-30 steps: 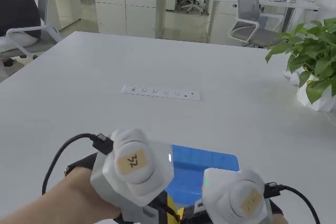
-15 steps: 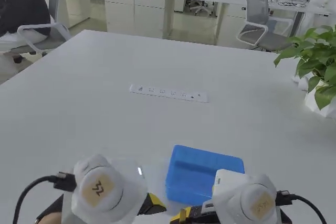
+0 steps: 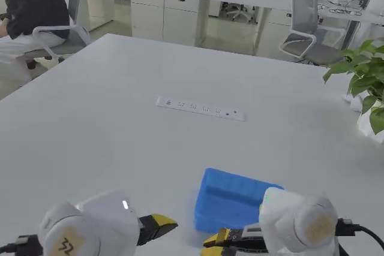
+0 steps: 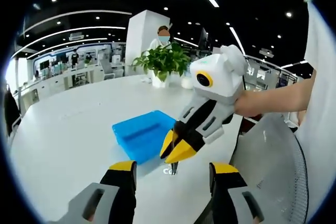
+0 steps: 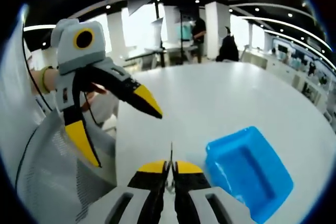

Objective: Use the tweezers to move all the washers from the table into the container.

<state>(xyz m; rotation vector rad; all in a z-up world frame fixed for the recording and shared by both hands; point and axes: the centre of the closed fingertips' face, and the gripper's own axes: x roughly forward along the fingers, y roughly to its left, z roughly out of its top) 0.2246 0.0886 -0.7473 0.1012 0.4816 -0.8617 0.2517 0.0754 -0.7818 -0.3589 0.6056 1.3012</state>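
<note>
Blue container (image 3: 231, 201) sits close to the near edge of the table (image 3: 120, 106), a little right of centre: a shallow rectangular tray in bright blue, rounded corners, raised rim. Right gripper (image 5: 170, 169) is on the near side of it, jaws pressed together on the tweezers (image 5: 171, 153), a thin metal sliver poking out between the yellow tips, with its point just beside the tray's near-left corner. Left gripper (image 4: 173, 167) is off to the left, jaws spread wide with nothing between them, its 2 yellow tips angled across at the right one. The 2 grippers are near each other but apart. Beyond the tray there's a broad open run of white tabletop. A white power strip (image 3: 201, 108) lies mid-table, well apart from the tray. At the far right edge, a potted plant (image 3: 363, 82). Left of the tray the surface runs open to the left edge, and a person (image 3: 33, 4) sits on a chair (image 3: 66, 31) off the far left corner
</note>
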